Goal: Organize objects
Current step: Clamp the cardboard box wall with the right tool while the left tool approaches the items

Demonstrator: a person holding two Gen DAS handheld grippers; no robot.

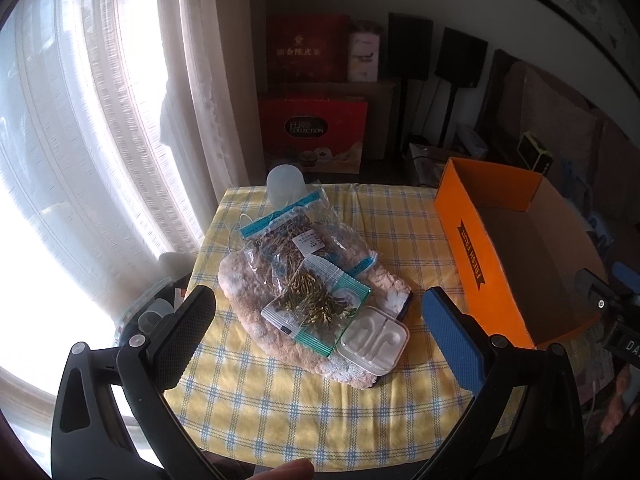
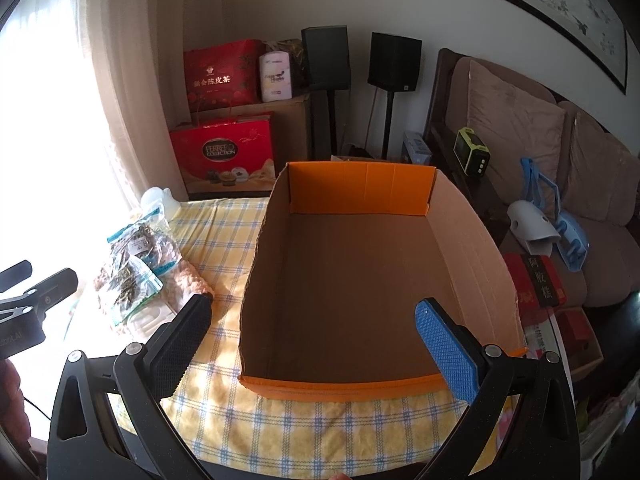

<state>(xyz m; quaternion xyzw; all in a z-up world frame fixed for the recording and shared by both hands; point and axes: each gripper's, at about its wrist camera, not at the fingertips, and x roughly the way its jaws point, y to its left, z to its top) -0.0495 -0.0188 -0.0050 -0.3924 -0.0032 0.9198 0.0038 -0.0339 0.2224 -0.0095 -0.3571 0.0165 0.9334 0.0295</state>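
Nearby, both spread tools, left (image 1: 318,322) and right (image 2: 314,328), hover over snack bags (image 1: 308,272) beside the orange box (image 2: 360,276).

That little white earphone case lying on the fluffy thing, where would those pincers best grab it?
Probably across its two long edges, coming down from above with the open left gripper. The earphone case lies flat and thin on the plush slipper, so there is little side wall to pinch. Its near corner is free, while the small herb packet borders its far-left edge, so approach from the near-right side.
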